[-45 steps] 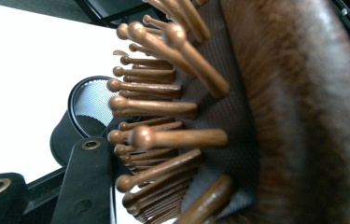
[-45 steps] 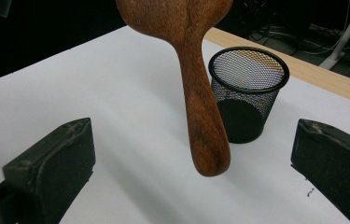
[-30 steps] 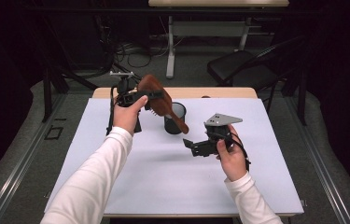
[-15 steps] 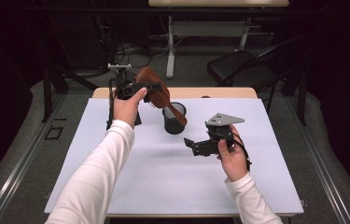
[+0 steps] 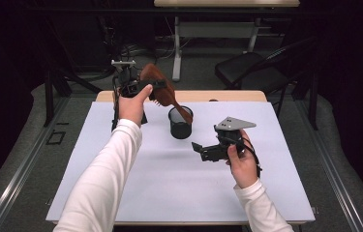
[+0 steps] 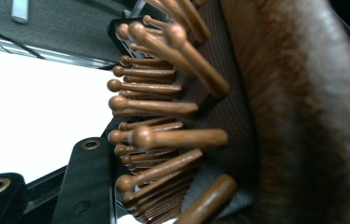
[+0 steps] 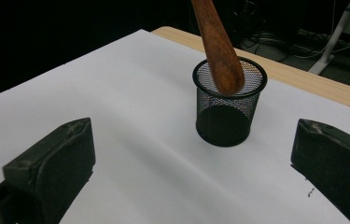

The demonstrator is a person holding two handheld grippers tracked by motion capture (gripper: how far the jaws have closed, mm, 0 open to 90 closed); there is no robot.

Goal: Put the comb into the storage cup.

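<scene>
My left gripper [image 5: 146, 88] is shut on the head of a brown wooden hairbrush [image 5: 162, 89] and holds it in the air over the table's back left. The brush slants down to the right. Its handle tip [image 7: 226, 70] sits at the mouth of a black mesh cup [image 5: 180, 124]; I cannot tell whether it is inside. In the left gripper view the brush's knobbed bristles [image 6: 163, 107] sit close against one black finger [image 6: 86, 186]. My right gripper [image 5: 201, 151] hovers right of the cup, open and holding nothing, and its jaws frame the cup [image 7: 228, 116].
The white tabletop [image 5: 169, 193] has a wooden strip [image 5: 227, 95] along its far edge. Behind the table stand a black chair [image 5: 247, 72] and a white desk leg [image 5: 178, 43] on a dark floor.
The left hand has lifted the brush a little and drawn it back, so the handle tip now sits higher at the cup's rim. The right gripper has stayed put.
</scene>
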